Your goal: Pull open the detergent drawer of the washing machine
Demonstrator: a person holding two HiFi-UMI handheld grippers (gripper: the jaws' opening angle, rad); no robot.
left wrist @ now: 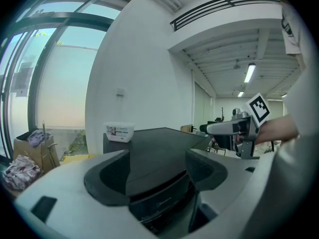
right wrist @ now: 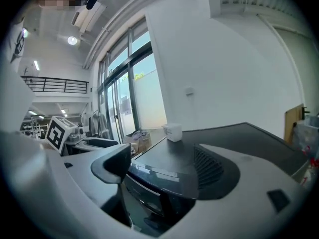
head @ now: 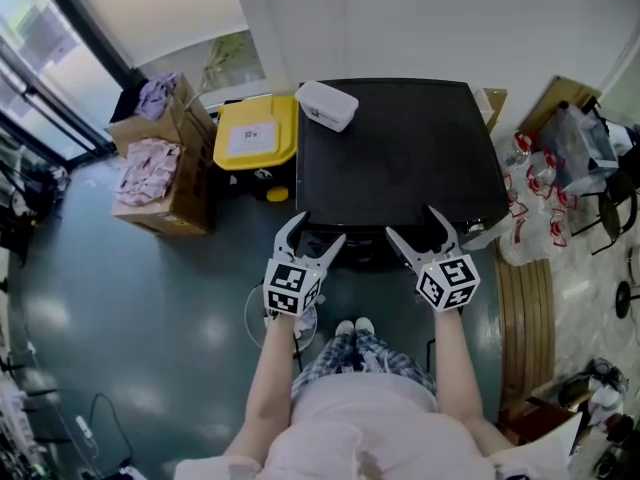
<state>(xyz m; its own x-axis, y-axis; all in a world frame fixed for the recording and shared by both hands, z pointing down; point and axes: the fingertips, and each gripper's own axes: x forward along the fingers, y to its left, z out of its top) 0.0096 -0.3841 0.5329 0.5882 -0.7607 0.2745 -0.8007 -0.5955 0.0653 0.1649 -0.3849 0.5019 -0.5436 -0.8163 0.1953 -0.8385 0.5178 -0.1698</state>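
We see the washing machine (head: 400, 158), a black box with a flat glossy top, upright on the floor against the white wall. Its dark front panel (left wrist: 159, 203) looks flush, and we cannot make out the detergent drawer's outline.

White lidded container (head: 326, 105): at the rear left corner of the washing machine top (head: 420, 158). Yellow bin (head: 258, 133): on the floor (head: 130, 308), just beside the machine's left side. Open cardboard box (head: 165, 183): further left, holding pinkish cloth (head: 145, 163). Red-and-white plastic bags (head: 535, 203): at the right side, near wooden slats (head: 525, 318).
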